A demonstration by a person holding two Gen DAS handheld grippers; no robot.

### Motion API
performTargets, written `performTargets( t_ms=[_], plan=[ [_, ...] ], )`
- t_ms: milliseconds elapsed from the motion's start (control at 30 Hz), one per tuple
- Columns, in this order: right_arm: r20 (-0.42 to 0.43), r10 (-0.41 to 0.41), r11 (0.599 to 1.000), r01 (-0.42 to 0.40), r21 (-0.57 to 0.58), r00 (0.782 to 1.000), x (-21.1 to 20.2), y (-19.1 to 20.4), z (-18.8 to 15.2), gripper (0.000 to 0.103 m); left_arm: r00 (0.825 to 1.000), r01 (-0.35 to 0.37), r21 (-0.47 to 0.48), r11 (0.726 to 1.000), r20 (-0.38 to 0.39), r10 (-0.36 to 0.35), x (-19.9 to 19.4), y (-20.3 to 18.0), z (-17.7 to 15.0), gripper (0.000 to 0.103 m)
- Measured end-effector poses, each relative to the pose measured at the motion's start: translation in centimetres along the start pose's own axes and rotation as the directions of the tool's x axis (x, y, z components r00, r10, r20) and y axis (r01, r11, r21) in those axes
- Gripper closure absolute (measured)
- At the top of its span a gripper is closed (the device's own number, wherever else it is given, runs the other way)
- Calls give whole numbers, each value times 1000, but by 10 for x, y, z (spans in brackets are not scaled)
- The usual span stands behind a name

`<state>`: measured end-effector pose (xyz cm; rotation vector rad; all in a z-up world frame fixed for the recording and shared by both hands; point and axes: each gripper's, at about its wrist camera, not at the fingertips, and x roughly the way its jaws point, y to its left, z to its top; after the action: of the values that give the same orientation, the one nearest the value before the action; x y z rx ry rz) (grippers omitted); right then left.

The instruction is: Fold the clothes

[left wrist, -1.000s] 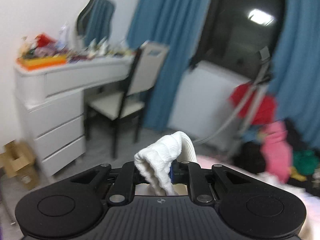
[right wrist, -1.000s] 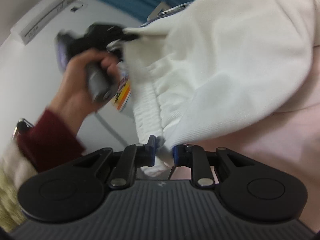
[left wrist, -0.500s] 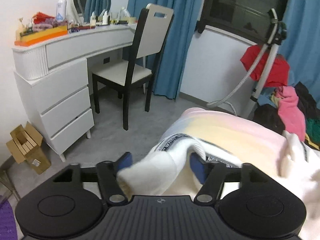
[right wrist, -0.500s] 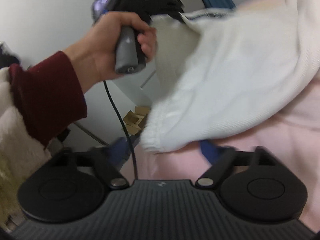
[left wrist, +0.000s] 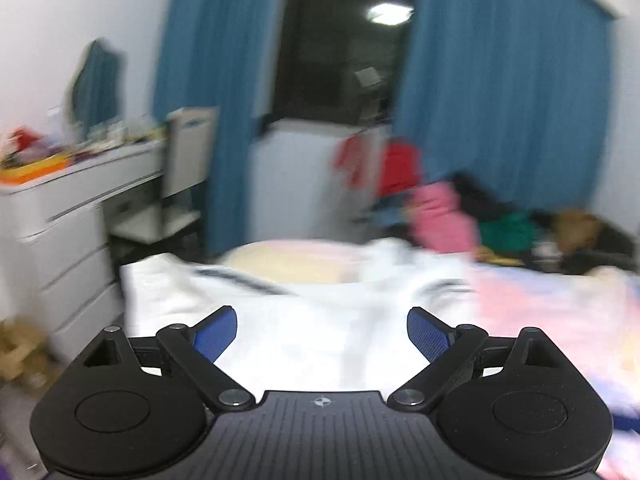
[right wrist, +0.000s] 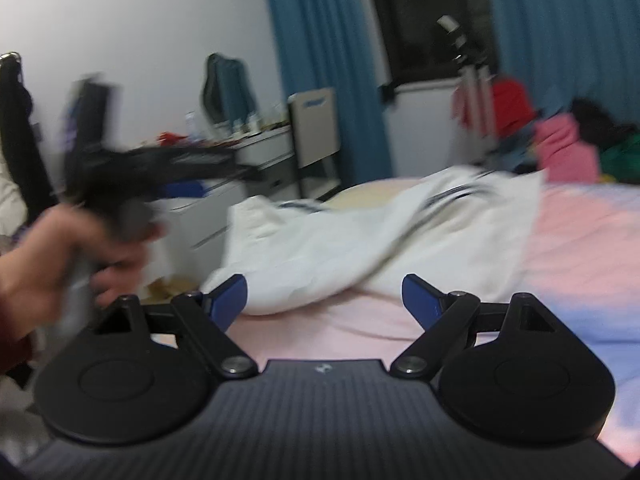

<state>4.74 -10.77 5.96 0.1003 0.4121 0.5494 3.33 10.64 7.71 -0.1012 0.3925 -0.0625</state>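
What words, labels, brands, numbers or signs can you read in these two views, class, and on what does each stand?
No text can be read in either view.
Small emblem on the left gripper body: a mark, not letters.
Same emblem on the right gripper body: too small to read.
Dark stripes on the white garment: blurred; no lettering can be made out.

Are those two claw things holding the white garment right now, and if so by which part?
Neither holds anything. The left gripper and right gripper both stand open, the left having just opened wider, with nothing between their fingers. The white garment lies loose on the pink bed.
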Motion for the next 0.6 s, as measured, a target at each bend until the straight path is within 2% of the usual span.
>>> performTargets(
  t_ms=[33,100,200,267,333,400,500,600],
  plan=[
    [9,-26,1000,26,-5,1000,-11,-10,0,17,999,43,3,999,13,-43,-10,-16,-3,7],
    [23,-90,996,89,14,996,-24,-41,4,17,997,73,7,997,6,-73,-14,-41,-4,7],
    [58,-156,986,152,73,986,-38,-69,9,17,994,104,47,993,-23,-103,5,-69,2,7],
    [80,-177,977,165,132,981,-45,-89,6,17,995,100,76,992,-35,-97,28,-83,7,8],
    [94,-192,967,171,190,977,-42,-112,-3,17,993,105,75,992,-70,-100,66,-88,16,9],
    [63,-221,950,200,242,973,-25,-131,-12,17,990,98,60,993,-106,-91,110,-92,28,10],
    [0,-277,920,265,288,961,0,-153,-23,17,989,55,31,998,-138,-50,200,-85,54,10],
    [-33,-307,907,303,292,951,21,-171,-33,17,986,27,-7,1000,-163,-27,289,-77,76,12]
  ],
)
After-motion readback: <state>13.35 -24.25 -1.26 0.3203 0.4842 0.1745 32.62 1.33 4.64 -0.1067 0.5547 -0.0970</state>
